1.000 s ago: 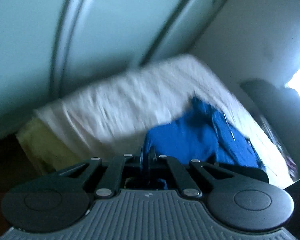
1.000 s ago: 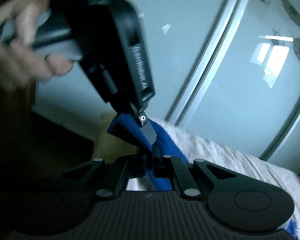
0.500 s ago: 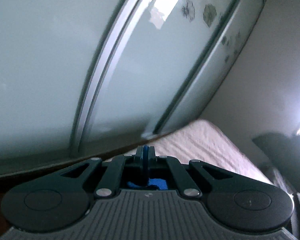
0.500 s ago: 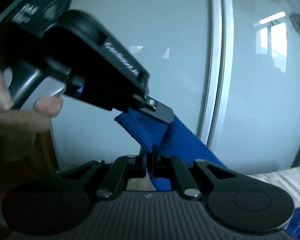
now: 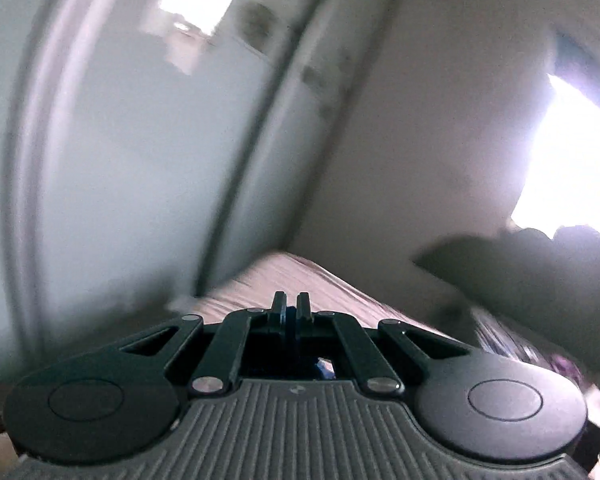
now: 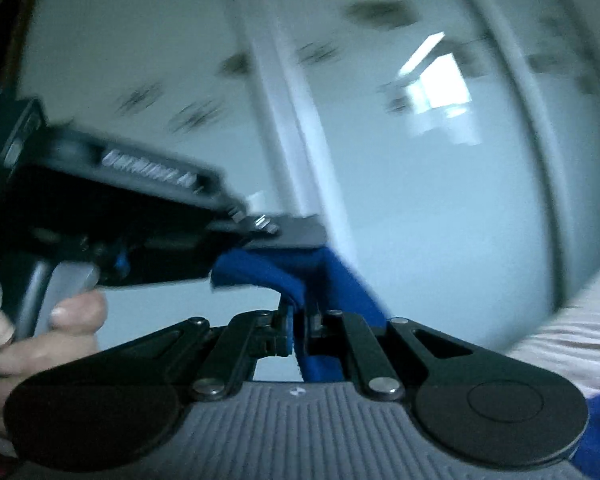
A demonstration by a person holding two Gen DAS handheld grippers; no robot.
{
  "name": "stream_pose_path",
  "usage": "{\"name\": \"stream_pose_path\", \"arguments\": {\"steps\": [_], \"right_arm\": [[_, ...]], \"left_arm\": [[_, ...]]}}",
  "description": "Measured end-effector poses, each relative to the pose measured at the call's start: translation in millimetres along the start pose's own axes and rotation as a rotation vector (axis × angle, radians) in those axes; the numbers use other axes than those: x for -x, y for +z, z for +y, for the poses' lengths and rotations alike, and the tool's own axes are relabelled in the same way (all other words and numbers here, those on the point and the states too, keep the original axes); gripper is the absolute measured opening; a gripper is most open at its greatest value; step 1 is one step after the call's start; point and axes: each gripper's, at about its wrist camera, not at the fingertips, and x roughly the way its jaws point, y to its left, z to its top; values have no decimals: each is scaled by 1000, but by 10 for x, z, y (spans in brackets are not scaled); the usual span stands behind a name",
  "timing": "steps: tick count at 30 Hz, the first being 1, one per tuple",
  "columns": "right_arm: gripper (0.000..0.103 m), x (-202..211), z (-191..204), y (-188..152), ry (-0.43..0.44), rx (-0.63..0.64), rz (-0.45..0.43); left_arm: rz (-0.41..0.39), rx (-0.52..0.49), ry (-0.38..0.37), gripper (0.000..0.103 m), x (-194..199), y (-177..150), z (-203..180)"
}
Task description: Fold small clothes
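Observation:
A blue garment (image 6: 284,272) hangs in the air between my two grippers. My right gripper (image 6: 298,312) is shut on one edge of it, the cloth running down through the jaws. My left gripper (image 6: 288,238) comes in from the left of the right wrist view and is shut on the garment's top edge close by. In the left wrist view my left gripper (image 5: 291,302) has its jaws together, with a sliver of blue cloth (image 5: 324,370) showing below them. Both views are blurred by motion.
Frosted sliding wardrobe doors (image 6: 400,184) fill the background. A bed with a pale cover (image 5: 300,280) lies below, and also shows in the right wrist view (image 6: 572,340). A dark heap (image 5: 532,276) sits at its far end under a bright window (image 5: 572,160).
Both grippers have lifted the blue garment off the bed and swung upward. The left wrist view has turned from the bed to the wardrobe and wall. The left gripper now lies more level.

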Motion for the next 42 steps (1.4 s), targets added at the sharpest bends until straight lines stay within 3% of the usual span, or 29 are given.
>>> {"name": "stream_pose_path", "arguments": {"steps": [5, 10, 17, 22, 33, 39, 41, 42], "right_arm": [[5, 524, -501, -64, -186, -40, -43], [5, 1045, -985, -269, -393, -108, -71], [5, 1818, -1592, -602, -619, -235, -80], [5, 2224, -1856, -793, -759, -282, -72], [5, 2645, -2199, -1173, -905, -450, -35], [5, 2681, -2179, -1196, -941, -481, -24], [5, 2699, -2159, -1201, -960, -475, -20], [5, 2706, -2168, -1217, -967, -479, -17]], "left_arm": [[109, -87, -114, 2, -755, -203, -624], [272, -137, -207, 2, -1489, -530, -1251], [434, -246, -316, 2, -2013, -1353, -1956], [506, -299, -369, 2, -2428, -1849, -2331], [651, -318, -403, 3, -2768, -2532, -2759], [674, -293, -441, 9, -2789, -2592, -2781], [676, -284, -461, 16, -2776, -2584, -2779], [681, -280, -472, 27, -2764, -2566, -2773]]}}
